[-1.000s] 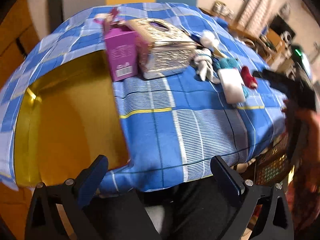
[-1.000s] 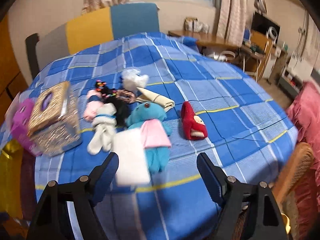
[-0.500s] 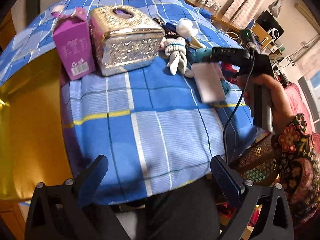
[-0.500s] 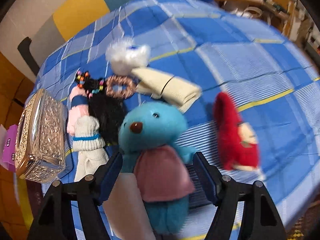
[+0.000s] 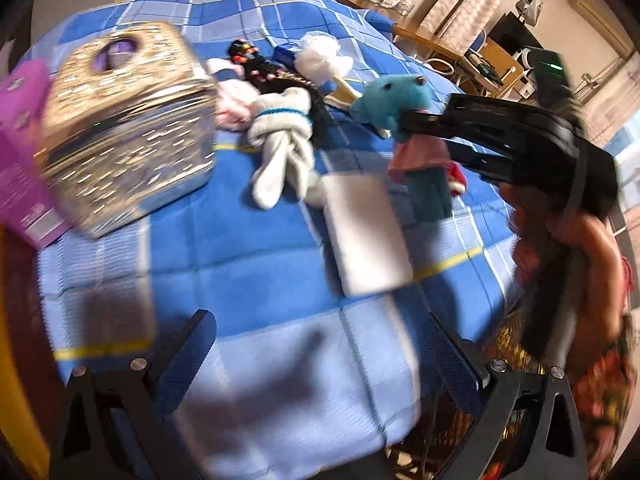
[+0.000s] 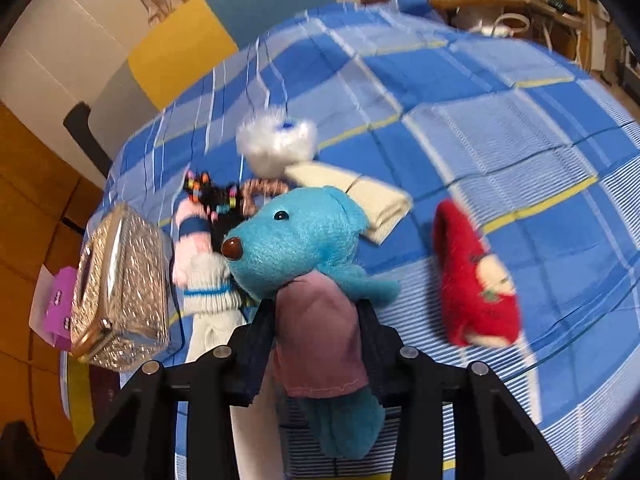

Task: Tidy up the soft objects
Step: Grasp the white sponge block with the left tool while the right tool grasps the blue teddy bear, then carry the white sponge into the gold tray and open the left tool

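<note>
My right gripper is shut on a teal plush toy in a pink shirt and holds it lifted off the blue checked tablecloth. The toy also shows in the left wrist view, hanging from the right gripper. My left gripper is open and empty above the table's front edge. On the cloth lie a red plush, a white fluffy toy, a cream folded cloth, a white knotted sock, a pink sock and black beaded hair ties.
A gold ornate tissue box and a purple carton stand at the left. A white flat pack lies near the front. A yellow surface lies left of the table. A chair stands behind.
My right gripper has closed on the teal plush toy and lifted it off the cloth. My left gripper has swung right and closer to the pile.
</note>
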`<state>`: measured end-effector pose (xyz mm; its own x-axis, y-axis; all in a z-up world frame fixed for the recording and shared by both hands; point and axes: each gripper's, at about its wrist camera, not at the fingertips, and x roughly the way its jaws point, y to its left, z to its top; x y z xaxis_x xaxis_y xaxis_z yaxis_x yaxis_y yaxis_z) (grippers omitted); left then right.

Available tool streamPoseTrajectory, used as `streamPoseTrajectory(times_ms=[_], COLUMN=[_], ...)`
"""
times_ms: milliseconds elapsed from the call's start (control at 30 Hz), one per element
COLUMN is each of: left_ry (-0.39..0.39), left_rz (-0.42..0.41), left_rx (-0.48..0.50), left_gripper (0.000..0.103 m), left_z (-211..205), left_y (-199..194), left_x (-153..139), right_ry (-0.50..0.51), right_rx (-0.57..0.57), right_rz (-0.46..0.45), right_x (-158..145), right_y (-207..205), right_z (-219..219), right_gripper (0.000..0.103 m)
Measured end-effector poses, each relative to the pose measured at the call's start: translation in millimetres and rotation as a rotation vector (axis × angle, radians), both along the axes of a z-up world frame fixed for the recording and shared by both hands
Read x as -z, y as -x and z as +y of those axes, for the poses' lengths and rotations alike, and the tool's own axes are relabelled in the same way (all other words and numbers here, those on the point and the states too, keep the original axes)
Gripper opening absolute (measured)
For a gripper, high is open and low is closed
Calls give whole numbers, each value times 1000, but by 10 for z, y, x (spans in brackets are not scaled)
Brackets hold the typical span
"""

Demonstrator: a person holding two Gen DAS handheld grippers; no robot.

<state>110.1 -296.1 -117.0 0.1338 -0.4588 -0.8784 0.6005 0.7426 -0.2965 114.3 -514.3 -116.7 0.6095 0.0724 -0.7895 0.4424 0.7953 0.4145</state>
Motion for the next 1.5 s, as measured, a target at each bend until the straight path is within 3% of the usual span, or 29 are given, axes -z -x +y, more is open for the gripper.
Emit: streamPoseTrajectory(times_ms=[200, 300, 433, 533, 633, 733, 767, 900, 1233, 1500], left_ry=[-15, -70, -94, -143, -201, -167, -156, -124, 50, 148], left_rz=[-26, -90, -90, -152, -196, -147, -165, -179, -45, -117], left_rx=[4, 20, 42, 80, 57, 39, 35, 63, -5, -18], left_gripper=[103, 103, 103, 103, 101, 99, 96, 63, 61, 61], left_z=[-462, -659, -839, -973, -986, -891, -843, -711, 32, 607], left_y=[-141, -172, -239, -166, -190, -259, -262, -270, -448, -391], left_x=[115, 185, 287, 314, 394, 479, 461, 395, 241, -399], right_ry=[-8, 2, 1, -3, 10, 25, 33, 77, 139, 145], right_rx=[92, 122, 141, 141, 124, 100, 93, 54, -27, -34], right_rz=[-71, -86, -95, -94, -81, -72, -70, -46, -14, 10], right_x=[-117, -148, -162, -153, -145, -136, -135, -112, -56, -9], right_y=[138, 193, 217, 211, 193, 157, 143, 65, -38, -58], right_z=[-221, -289, -328, -325, -285, -233, -213, -111, 76, 92], right_gripper=[40, 40, 41, 41, 40, 41, 41, 41, 41, 40])
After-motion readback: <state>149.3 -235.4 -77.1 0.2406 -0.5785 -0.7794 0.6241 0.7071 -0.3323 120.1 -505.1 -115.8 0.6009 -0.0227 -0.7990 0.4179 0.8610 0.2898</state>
